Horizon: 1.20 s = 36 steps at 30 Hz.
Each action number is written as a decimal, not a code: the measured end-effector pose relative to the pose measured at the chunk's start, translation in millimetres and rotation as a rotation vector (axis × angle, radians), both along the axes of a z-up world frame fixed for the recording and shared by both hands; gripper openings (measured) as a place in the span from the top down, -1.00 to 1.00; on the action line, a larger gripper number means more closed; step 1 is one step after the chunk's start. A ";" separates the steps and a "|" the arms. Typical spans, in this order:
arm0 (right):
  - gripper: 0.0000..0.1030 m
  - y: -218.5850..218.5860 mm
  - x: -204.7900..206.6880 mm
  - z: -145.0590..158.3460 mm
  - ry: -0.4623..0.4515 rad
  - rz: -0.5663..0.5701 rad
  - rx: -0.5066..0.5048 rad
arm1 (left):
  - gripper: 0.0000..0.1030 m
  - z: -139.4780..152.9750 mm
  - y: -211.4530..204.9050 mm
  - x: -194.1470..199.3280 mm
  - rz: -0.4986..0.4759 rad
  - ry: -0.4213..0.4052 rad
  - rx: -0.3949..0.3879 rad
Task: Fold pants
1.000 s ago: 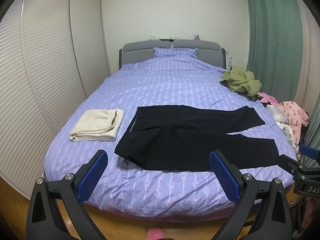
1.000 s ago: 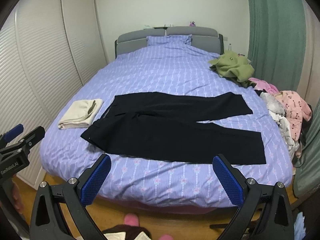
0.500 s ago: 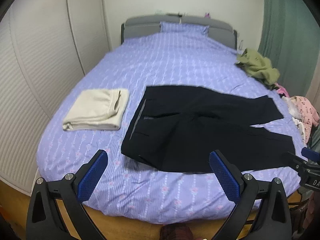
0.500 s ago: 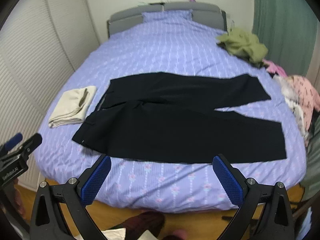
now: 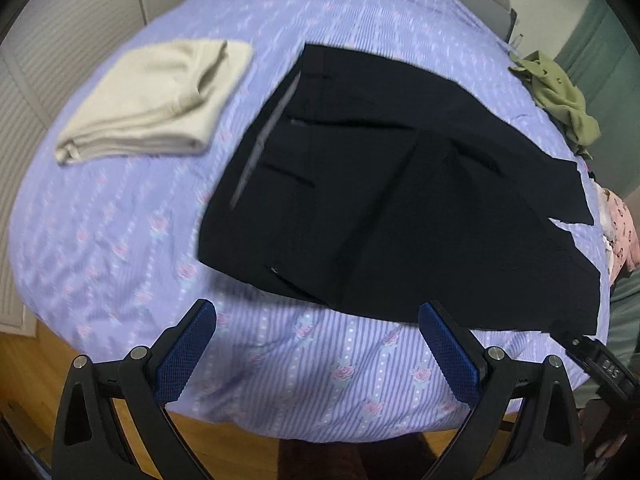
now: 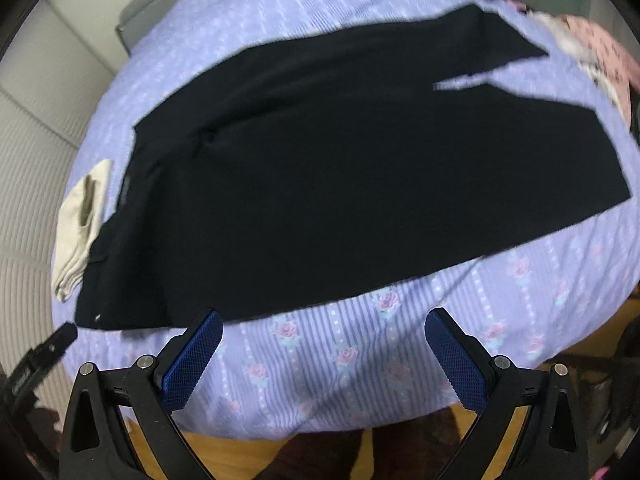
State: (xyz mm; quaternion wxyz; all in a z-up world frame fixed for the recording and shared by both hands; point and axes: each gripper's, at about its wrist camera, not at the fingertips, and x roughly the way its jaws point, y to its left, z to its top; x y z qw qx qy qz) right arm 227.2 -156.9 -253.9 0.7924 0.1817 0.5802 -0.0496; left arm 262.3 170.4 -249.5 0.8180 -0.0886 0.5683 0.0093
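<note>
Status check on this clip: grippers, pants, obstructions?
Left gripper open, empty. Right gripper open, empty. Black pants spread flat on bed, unfolded. Near edge unobstructed.

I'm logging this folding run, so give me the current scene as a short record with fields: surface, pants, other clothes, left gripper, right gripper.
surface: bed with purple flowered sheet
pants: black pants, spread flat and unfolded, waist toward the cream garment, legs apart at the hems
other clothes: folded cream garment beside the waist; green garment and pink clothes at the far side
left gripper: left gripper, jaws open, empty, near the waist end
right gripper: right gripper, jaws open, empty, near the pants' front edge
</note>
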 end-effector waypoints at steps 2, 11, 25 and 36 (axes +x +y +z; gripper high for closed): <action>-0.99 -0.9 4.8 -17.1 0.013 -0.015 0.008 | -1.00 -19.4 -5.1 4.4 -0.004 0.016 -0.001; -0.78 -28.4 10.8 -85.8 0.049 -0.133 0.132 | -0.78 -78.1 -10.9 30.6 0.050 0.070 -0.021; 0.73 -39.1 45.1 -71.9 -0.002 -0.079 0.100 | 0.77 -56.0 -9.8 38.0 0.049 0.048 -0.061; 0.83 -67.6 97.9 98.9 -0.380 0.002 0.004 | 0.84 78.4 -27.8 85.6 0.003 -0.223 -0.043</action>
